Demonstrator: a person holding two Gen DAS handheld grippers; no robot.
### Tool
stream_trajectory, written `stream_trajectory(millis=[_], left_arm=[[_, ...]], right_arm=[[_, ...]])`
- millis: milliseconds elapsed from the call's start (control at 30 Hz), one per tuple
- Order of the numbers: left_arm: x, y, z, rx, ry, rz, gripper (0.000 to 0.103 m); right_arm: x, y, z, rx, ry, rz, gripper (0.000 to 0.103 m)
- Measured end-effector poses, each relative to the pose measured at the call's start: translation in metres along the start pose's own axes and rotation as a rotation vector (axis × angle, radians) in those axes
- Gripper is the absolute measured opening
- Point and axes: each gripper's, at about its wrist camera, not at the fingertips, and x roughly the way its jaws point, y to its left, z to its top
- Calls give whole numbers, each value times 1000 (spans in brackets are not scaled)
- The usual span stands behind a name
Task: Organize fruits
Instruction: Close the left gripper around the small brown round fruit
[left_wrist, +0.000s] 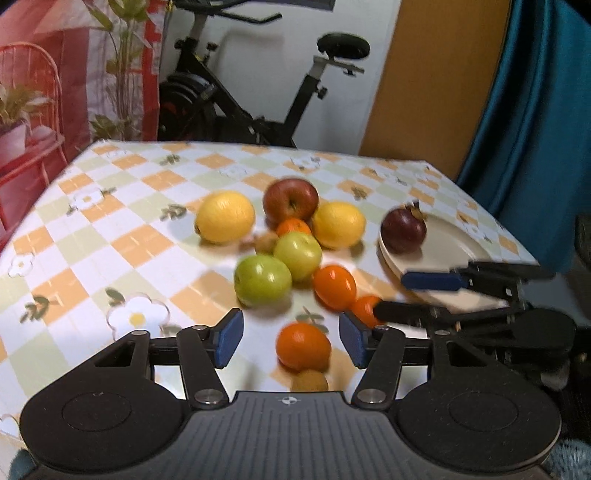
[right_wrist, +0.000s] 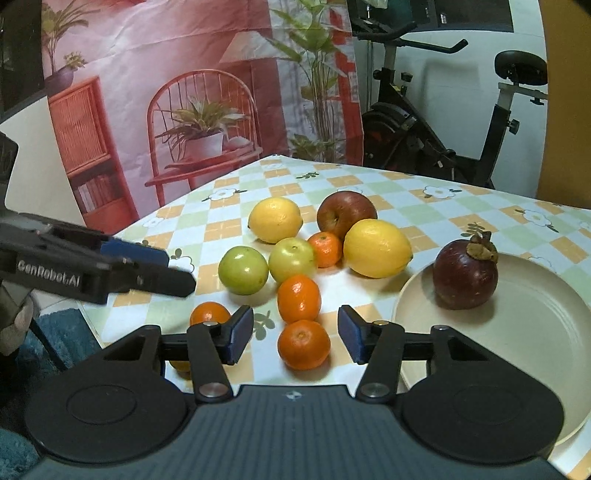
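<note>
Fruits (right_wrist: 291, 258) loose on checked tablecloth (right_wrist: 406, 192) | exercise bike (right_wrist: 424, 136) behind | both claws apart: left (left_wrist: 291, 338), right (right_wrist: 295, 334), nothing gripped

Your left gripper (left_wrist: 291, 338) stands open around an orange (left_wrist: 303, 346) near the table's (left_wrist: 74, 229) front edge; a mangosteen (left_wrist: 403, 230) sits on the plate (left_wrist: 454, 243) by the right edge.

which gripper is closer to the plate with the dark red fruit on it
Right. The right gripper sits just beside the plate, its outer finger at the rim. The left gripper is farther off, across the oranges from the dark red fruit.
</note>
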Motion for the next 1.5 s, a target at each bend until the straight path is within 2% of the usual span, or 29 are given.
stream_trajectory(millis=[200, 400, 500, 533, 567, 733, 1133, 1500], left_arm=[[9, -2, -20, 1, 105, -48, 53], [14, 2, -24, -14, 119, -36, 47], [17, 3, -25, -19, 128, -35, 37], [18, 3, -25, -19, 131, -40, 29], [19, 2, -25, -19, 130, -42, 27], [16, 6, -23, -38, 107, -32, 27], [5, 33, -9, -168, 21, 23, 27], [5, 49, 0, -199, -32, 69, 27]], right_arm=[[0, -3, -1, 11, -2, -14, 54], [0, -3, -2, 5, 1, -8, 53], [1, -2, -2, 9, -1, -9, 53], [1, -3, -2, 11, -1, -10, 53], [1, -2, -2, 13, 0, -11, 53], [2, -1, -3, 13, 3, -9, 53], [4, -6, 1, 22, 7, -9, 50], [14, -9, 11, 21, 22, -2, 45]])
